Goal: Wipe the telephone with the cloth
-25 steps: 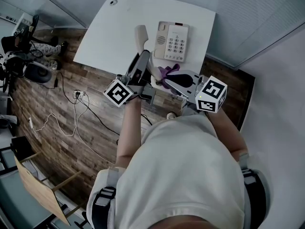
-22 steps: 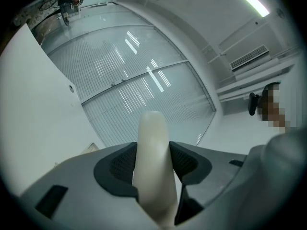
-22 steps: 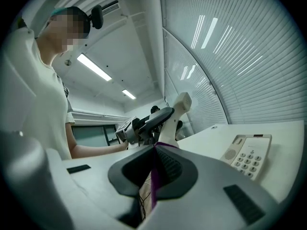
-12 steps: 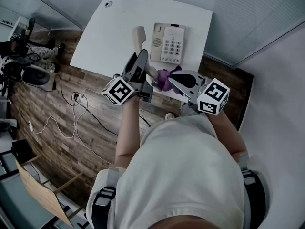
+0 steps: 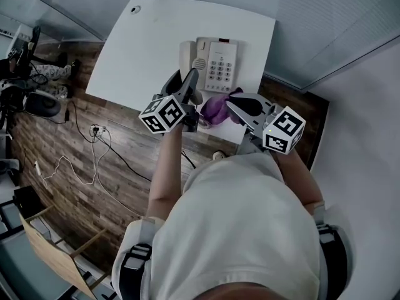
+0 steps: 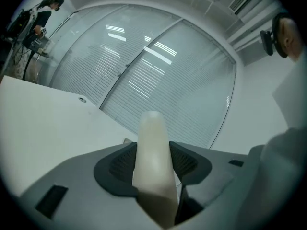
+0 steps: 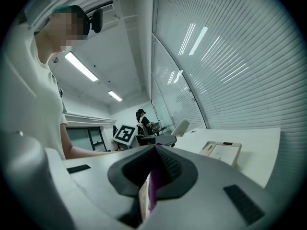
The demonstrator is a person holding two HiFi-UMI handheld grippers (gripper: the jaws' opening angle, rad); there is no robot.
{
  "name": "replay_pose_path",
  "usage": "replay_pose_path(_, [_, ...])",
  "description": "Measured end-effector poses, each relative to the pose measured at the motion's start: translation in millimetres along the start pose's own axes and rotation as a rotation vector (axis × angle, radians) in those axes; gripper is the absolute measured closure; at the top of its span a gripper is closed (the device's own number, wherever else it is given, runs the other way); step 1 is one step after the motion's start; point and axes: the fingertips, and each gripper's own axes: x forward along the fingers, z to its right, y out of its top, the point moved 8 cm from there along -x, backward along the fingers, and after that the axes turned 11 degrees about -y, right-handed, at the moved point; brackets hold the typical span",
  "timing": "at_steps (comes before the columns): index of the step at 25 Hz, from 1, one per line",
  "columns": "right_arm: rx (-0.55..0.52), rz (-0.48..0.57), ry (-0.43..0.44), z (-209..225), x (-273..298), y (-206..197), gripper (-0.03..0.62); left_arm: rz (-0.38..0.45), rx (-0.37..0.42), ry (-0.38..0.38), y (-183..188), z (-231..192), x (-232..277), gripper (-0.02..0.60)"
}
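Observation:
The cream telephone base (image 5: 217, 64) with its keypad lies at the far side of the white table (image 5: 144, 49). My left gripper (image 5: 190, 81) is shut on the cream handset (image 5: 186, 56), which lies along the base's left side; in the left gripper view the handset (image 6: 152, 147) stands up between the two pads. My right gripper (image 5: 230, 106) is shut on a purple cloth (image 5: 214, 109) near the table's front edge, just in front of the base. From the right gripper view, a thin purple fold (image 7: 153, 186) is pinched in the jaws, with the base (image 7: 223, 153) beyond.
A small round grommet (image 5: 135, 9) sits at the table's far left corner. Glass walls with blinds (image 5: 325, 24) close in the far side. Cables (image 5: 94, 142) trail over the wooden floor at left, beside equipment (image 5: 37, 99). A person (image 6: 41, 18) stands far off.
The left gripper has carried the handset to the right, from clear of the base to right against its left side. The right gripper and the cloth have stayed near the front edge.

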Motion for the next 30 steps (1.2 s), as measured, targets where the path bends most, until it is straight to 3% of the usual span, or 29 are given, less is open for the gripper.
replay_pose_path(10, [0.014,-0.012,-0.016,35,9,5,0.565,-0.173,0.102,0.111,-22,-31,42,0.356])
replay_pose_path(16, [0.036,-0.035,-0.010,46,21,4,0.563,-0.247,0.119,0.186,-28,-50,59,0.356])
replay_pose_path(30, [0.069,-0.047,0.004,51,24,5,0.563,-0.330,0.217,0.259,-34,-51,80,0.356])
